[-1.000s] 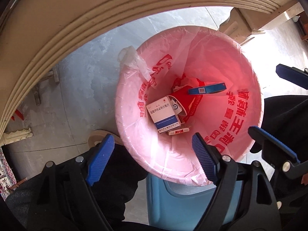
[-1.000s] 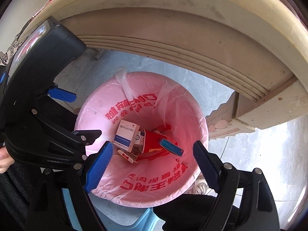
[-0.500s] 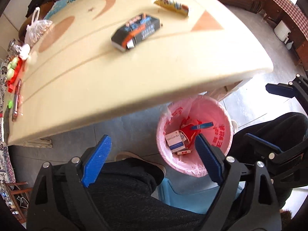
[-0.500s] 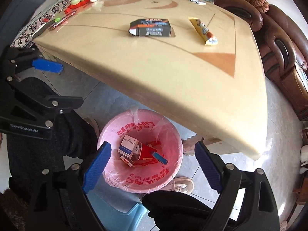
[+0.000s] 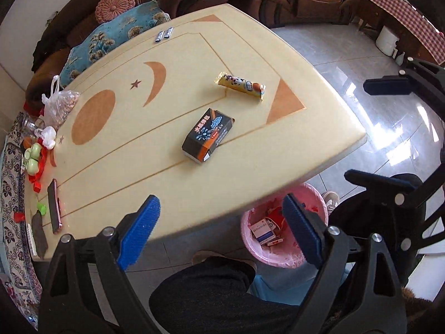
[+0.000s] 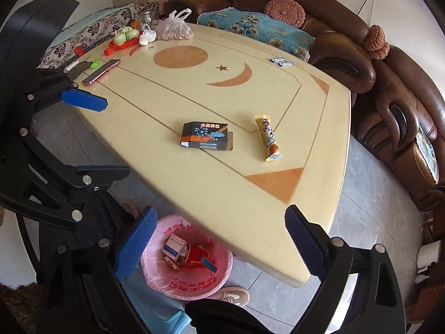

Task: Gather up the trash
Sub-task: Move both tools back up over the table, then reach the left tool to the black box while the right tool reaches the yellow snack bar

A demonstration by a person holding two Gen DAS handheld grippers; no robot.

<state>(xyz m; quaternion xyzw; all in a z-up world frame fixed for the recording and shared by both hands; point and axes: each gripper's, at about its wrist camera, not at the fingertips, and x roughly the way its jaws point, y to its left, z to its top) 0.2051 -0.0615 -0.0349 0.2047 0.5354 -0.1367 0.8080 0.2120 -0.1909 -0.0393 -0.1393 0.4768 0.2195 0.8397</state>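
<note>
Both grippers, the left gripper (image 5: 219, 233) and the right gripper (image 6: 219, 242), stood spread and empty, the right's jaws having just widened. The black box (image 6: 205, 135) and the yellow wrapper (image 6: 267, 137) lay apart on the table (image 6: 222, 194). We judged the box light, crushable; grip its long sides. A second earlier both grippers hung over the pink bin (image 6: 186, 261).

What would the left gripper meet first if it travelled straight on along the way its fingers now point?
Most likely the near part of the table top. The left gripper is open and empty, aimed steeply down at bare tabletop near the edge, short of the dark box. Depth is unclear in this fisheye view.
</note>
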